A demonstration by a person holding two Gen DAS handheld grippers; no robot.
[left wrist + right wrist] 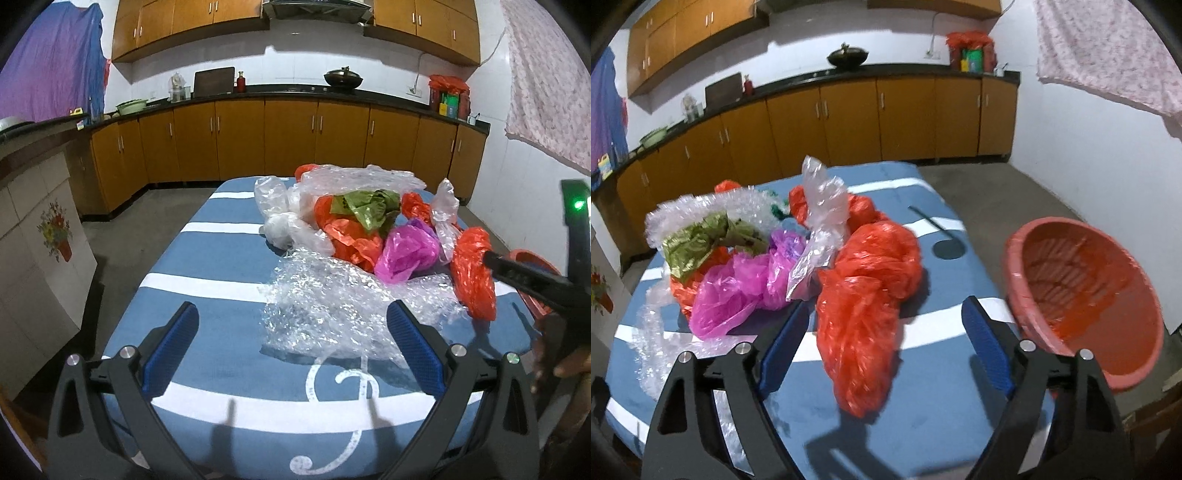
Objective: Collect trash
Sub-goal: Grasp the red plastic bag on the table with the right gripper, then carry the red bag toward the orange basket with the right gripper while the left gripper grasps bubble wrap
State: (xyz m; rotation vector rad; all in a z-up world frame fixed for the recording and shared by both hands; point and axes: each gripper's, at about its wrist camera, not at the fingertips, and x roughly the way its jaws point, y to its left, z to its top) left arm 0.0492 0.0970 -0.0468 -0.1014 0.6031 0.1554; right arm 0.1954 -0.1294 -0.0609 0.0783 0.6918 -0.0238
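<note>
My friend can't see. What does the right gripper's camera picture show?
The open right gripper straddles a crumpled red plastic bag on a blue striped table. A red basket sits right; pink, green and clear bags lie left.

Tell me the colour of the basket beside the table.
The basket is salmon red, empty inside; the right wrist view shows it best.

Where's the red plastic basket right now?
In the right wrist view, the round red plastic basket sits tilted at the blue striped table's right edge, empty.
</note>
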